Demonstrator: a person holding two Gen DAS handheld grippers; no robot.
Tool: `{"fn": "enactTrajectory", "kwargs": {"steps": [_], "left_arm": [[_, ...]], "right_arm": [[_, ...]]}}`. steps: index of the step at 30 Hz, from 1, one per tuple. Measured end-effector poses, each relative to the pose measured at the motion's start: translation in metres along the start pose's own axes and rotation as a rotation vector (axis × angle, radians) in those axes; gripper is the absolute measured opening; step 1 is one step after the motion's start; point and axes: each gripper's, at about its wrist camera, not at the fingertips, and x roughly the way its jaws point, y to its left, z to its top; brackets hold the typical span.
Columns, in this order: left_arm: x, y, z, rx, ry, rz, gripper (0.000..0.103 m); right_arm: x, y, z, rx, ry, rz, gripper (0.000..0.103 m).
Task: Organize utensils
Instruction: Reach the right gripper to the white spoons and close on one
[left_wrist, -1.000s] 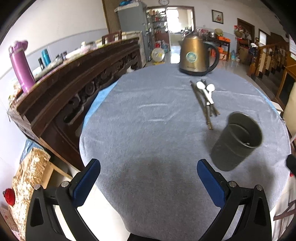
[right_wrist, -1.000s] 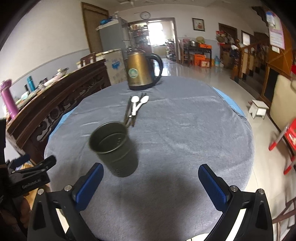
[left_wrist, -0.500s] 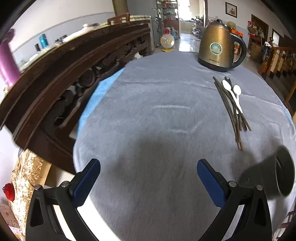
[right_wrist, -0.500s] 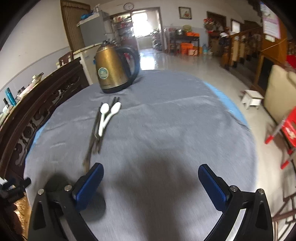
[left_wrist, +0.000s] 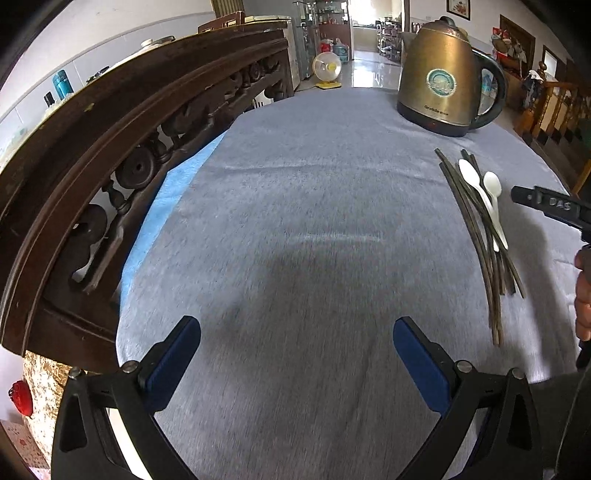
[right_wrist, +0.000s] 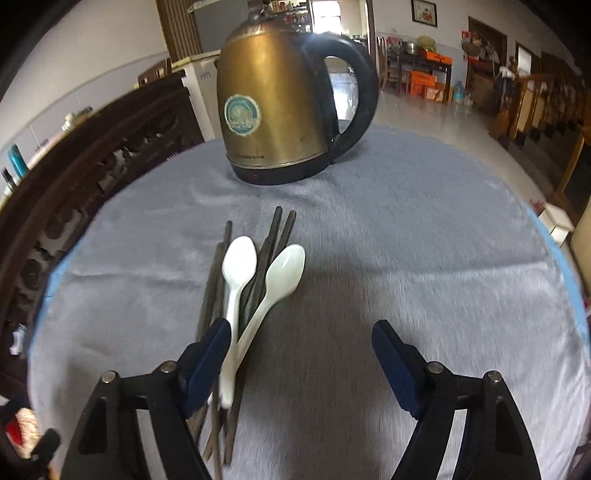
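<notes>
Both hand-held grippers gape, the right (right_wrist: 301, 354) low over the spoons (right_wrist: 238, 269), the left (left_wrist: 295, 354) over bare cloth (left_wrist: 314, 184).

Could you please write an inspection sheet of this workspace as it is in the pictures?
Surface: round table under a grey cloth, blue layer showing at its edge.
Job's things: two white spoons lying on a bundle of dark chopsticks.
Clutter: brass kettle standing behind the utensils.
Grippers: left gripper open, over bare cloth; right gripper open, low over the utensils, holding nothing.
Cables: nothing seen.
Surroundings: carved wooden bench along the left, small fan on the floor.
</notes>
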Motion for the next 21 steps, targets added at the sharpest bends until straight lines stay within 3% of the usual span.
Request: {"fn": "enactTrajectory", "kwargs": {"steps": [8, 13, 18, 19, 21], "left_arm": [[0.024, -0.014, 0.020, 0.000, 0.033, -0.006, 0.103], [0.035, -0.030, 0.043, 0.027, 0.012, 0.004, 0.103], [0.049, -0.042, 0.072, 0.006, 0.001, 0.011, 0.103], [0.051, -0.045, 0.077, 0.008, 0.000, 0.012, 0.103], [0.053, -0.051, 0.087, 0.013, -0.008, 0.010, 0.103]], "right_arm": [[0.019, 0.012, 0.002, -0.082, 0.006, -0.104, 0.081], [0.026, 0.013, 0.003, -0.123, 0.005, -0.155, 0.081], [0.031, 0.006, 0.008, -0.084, 0.023, -0.096, 0.081], [0.033, 0.003, 0.009, -0.064, 0.031, -0.076, 0.079], [0.041, -0.005, 0.015, -0.011, 0.059, -0.020, 0.061]]}}
